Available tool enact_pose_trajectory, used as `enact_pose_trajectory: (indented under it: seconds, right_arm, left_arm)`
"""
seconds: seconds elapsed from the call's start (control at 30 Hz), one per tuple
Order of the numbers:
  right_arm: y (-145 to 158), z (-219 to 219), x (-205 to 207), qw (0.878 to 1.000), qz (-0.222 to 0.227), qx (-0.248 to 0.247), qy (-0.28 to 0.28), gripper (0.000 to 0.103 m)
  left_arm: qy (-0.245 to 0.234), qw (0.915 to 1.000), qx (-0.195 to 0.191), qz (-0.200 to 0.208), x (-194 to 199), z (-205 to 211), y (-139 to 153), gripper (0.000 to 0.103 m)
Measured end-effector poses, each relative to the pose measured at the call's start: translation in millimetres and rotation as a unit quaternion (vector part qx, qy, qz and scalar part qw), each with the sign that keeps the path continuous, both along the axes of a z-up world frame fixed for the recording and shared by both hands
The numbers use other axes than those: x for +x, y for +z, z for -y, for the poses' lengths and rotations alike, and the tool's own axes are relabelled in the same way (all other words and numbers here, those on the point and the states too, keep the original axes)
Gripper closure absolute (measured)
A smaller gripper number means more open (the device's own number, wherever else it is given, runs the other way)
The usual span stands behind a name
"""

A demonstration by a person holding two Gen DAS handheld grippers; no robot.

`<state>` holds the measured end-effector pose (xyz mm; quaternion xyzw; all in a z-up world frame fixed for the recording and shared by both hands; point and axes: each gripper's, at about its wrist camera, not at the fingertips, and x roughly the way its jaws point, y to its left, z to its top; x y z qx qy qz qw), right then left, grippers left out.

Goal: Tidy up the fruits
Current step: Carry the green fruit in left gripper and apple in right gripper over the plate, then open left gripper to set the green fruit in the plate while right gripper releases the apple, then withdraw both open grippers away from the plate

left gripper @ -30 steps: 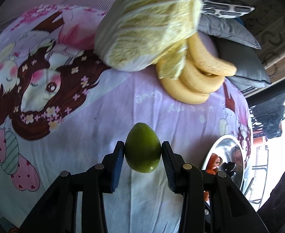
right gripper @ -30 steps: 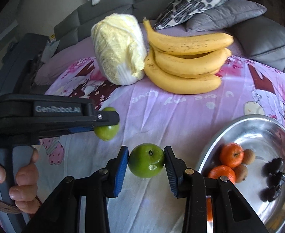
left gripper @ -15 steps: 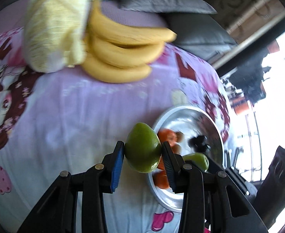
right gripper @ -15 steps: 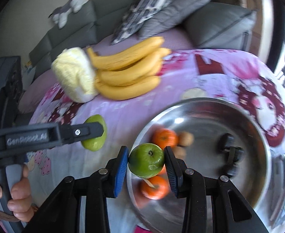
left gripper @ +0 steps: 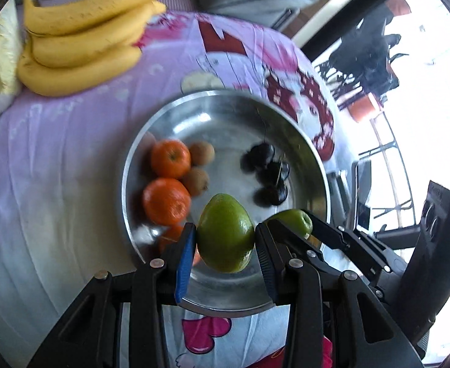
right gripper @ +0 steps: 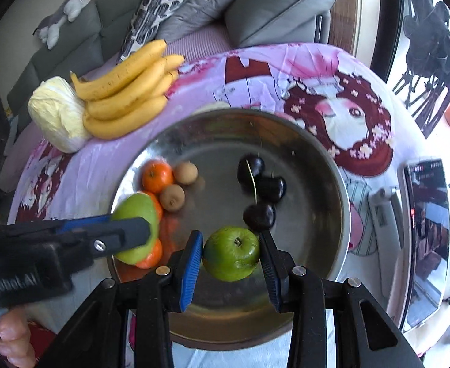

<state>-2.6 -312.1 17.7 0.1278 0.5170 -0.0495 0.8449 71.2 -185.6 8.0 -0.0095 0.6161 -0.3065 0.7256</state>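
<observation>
My left gripper (left gripper: pixel 225 239) is shut on a green mango (left gripper: pixel 225 233), held over the near part of a steel bowl (left gripper: pixel 225 101). My right gripper (right gripper: pixel 231 254) is shut on a round green apple (right gripper: pixel 231 253), also over the steel bowl (right gripper: pixel 332 165). In the right wrist view the left gripper's fingers (right gripper: pixel 123 233) reach in from the left with the mango (right gripper: pixel 136 208) above the oranges. In the left wrist view the apple (left gripper: pixel 295 222) shows just right of the mango. Inside the bowl lie oranges (left gripper: pixel 170 158), small brown fruits (left gripper: pixel 202 152) and dark plums (right gripper: pixel 261 184).
A bunch of bananas (right gripper: pixel 126 92) and a napa cabbage (right gripper: pixel 56 113) lie on the pink printed sheet (right gripper: pixel 255 70) beyond the bowl. Grey cushions (right gripper: pixel 274 6) stand behind. A phone (right gripper: pixel 427 230) lies right of the bowl. A hand (right gripper: pixel 13 340) holds the left gripper's handle.
Both grippers have swung rightward with their fruits, from over the bare sheet to over the bowl. Bananas and cabbage slid towards the upper left of both views.
</observation>
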Motion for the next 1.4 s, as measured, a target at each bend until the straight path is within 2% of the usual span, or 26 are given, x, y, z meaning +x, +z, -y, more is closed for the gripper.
enact_pose_trajectory:
  seconds: [0.17, 0.47, 0.57, 0.7, 0.83, 0.93, 1.07, 1.27, 1.4]
  right_arm:
    - [-6.7, 0.8, -1.6, 1.0, -0.011, 0.001, -0.003, 0.062]
    - [-4.2, -1.3, 0.0, 1.0, -0.013, -0.018, -0.009, 0.062]
    - [-0.1, -2.0, -0.9, 1.0, -0.009, -0.026, -0.014, 0.062]
    - [3.2, -3.9, -5.2, 0.999, -0.009, -0.03, -0.019, 0.06]
    - [6.5, -10.3, -10.8, 0.999, -0.007, -0.033, -0.016, 0.044]
    - [10.4, -18.0, -14.5, 0.999, -0.002, -0.04, -0.012, 0.043]
    - [13.4, -29.2, -18.1, 0.999, 0.002, -0.046, -0.002, 0.038]
    - [14.7, -47.5, -23.5, 0.998, 0.006, -0.054, 0.012, 0.025]
    - [12.7, -56.9, -26.1, 0.998, 0.005, -0.057, 0.02, 0.021]
  left_arm:
    - [-0.003, 0.9999, 0.014, -0.005, -5.4, 5.9, -8.1, 0.062]
    - [0.006, 0.9999, 0.002, -0.011, -7.2, -1.8, -5.3, 0.063]
    - [0.015, 0.9999, -0.002, 0.0, -11.3, -10.2, 0.6, 0.063]
    - [0.044, 0.9987, 0.014, 0.02, -17.4, -33.0, 4.0, 0.061]
    - [0.091, 0.9914, 0.071, 0.063, -22.7, -60.5, 2.5, 0.049]
    - [0.118, 0.9848, 0.103, 0.073, -25.0, -78.4, -2.2, 0.046]
    - [0.151, 0.976, 0.134, 0.082, -28.1, -102.8, -7.4, 0.026]
    - [0.172, 0.97, 0.148, 0.087, -35.7, -121.1, -12.9, 0.02]
    - [0.181, 0.9661, 0.16, 0.09, -40.3, -127.0, -15.5, 0.018]
